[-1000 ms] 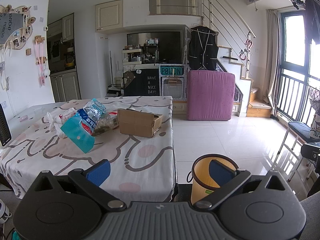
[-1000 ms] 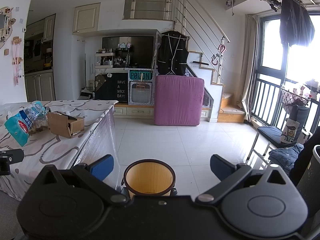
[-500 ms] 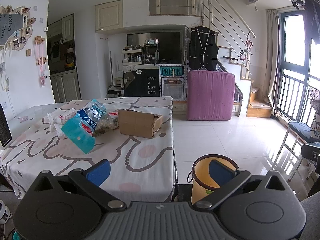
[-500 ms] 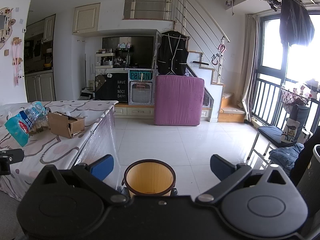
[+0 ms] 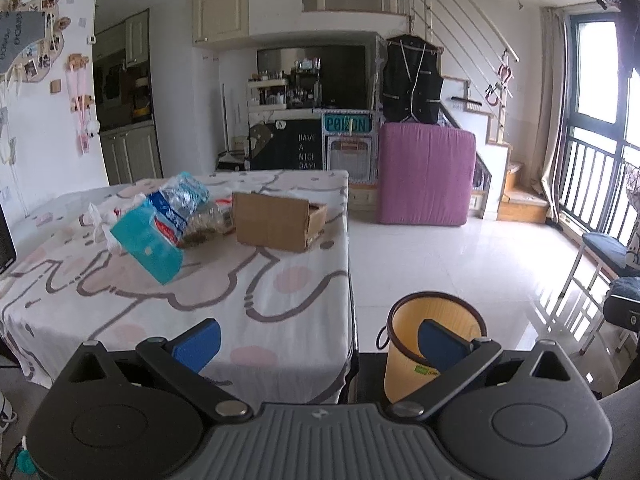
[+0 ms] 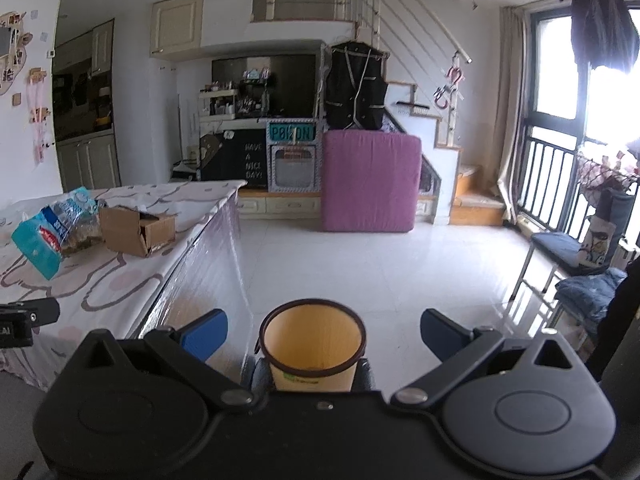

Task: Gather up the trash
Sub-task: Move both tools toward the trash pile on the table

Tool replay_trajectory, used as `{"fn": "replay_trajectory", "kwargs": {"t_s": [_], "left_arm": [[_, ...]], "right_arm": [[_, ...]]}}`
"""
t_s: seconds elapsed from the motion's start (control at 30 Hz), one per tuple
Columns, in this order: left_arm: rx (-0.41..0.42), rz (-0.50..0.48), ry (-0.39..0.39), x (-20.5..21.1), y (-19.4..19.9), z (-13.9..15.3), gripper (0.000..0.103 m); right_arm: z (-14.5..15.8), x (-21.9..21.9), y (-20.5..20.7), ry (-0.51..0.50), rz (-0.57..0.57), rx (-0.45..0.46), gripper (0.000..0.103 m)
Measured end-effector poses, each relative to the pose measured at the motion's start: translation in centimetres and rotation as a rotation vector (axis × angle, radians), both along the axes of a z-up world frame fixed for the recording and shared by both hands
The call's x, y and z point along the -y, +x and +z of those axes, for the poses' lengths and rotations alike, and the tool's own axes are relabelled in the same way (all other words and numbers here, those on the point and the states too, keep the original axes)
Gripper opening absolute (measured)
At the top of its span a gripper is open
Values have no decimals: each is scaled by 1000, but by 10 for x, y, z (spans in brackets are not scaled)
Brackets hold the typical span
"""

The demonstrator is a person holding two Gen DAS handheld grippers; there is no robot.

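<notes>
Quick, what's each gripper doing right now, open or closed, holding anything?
Left gripper: open, holding nothing.
Right gripper: open, holding nothing; the bin stands on the floor past it.

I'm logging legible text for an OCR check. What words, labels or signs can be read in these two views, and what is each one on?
"HAVE A NICE DAY!": white letters on the black board against the far counter.
"PO?ON": teal sign above the white panel; its middle letters are blocked.
Too blurred to read: print on the blue bottle label, the green sticker on the yellow trash bin, and writing on the grey wall board.
</notes>
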State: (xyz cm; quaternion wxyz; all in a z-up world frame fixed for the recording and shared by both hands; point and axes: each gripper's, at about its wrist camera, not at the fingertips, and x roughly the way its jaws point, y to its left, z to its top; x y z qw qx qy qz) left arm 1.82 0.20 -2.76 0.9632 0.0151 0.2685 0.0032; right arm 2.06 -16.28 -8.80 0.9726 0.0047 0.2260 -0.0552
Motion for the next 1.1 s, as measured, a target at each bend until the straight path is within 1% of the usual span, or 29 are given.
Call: {"fn": "replay_trajectory", "kwargs": {"t_s": [0.17, 0.37, 0.63, 0.83, 1.0, 1.1], "left_arm": [[-38, 22, -9, -6, 18, -17, 103], [-50, 67, -15, -22, 44, -31, 103], [-63, 151, -5, -55, 92, -48, 103], [-30, 188, 32, -74, 131, -50, 103], [26, 192, 63, -88, 163, -41, 103], [62, 185, 92, -93, 176, -33, 103]], "right_arm": [[-15, -3, 22, 5, 34, -35, 103], [-28, -13, 59, 37, 96, -54, 103], [-43, -33, 131, 50, 207, -40, 103], [-49, -53, 189, 58, 288, 7, 103], [-45, -71, 237, 72, 343, 66, 103], [-43, -82, 268, 87, 423, 97, 103]]}}
